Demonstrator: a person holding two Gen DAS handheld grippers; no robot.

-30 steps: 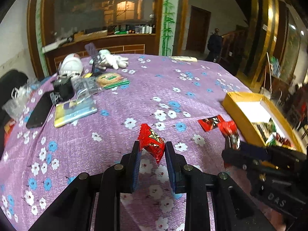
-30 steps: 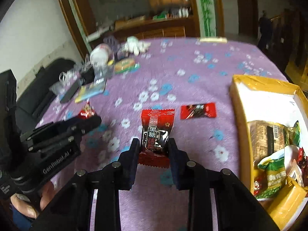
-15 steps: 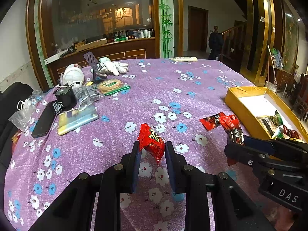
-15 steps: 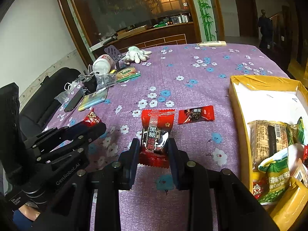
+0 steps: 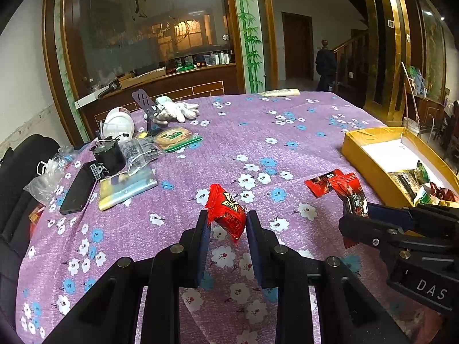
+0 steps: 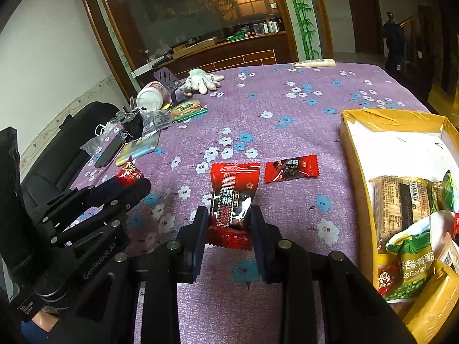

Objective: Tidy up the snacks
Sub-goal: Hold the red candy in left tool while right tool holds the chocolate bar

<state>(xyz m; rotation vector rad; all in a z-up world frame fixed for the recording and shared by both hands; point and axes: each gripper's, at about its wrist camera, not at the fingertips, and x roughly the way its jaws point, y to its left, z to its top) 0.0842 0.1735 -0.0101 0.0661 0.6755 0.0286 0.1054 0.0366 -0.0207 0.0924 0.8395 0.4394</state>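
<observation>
Above tablecloth (image 5: 287, 132) — both grippers, red snacks pinched

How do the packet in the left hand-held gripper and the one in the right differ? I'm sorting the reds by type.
The left packet is plain red with a yellow cartoon face; the right packet has a black window with white characters. The left packet looks puffy and tilted; the right packet sits flat and upright. Both are red sweet wrappers, each clamped between shut jaws, the left hand-held gripper and the right hand-held gripper.
</observation>
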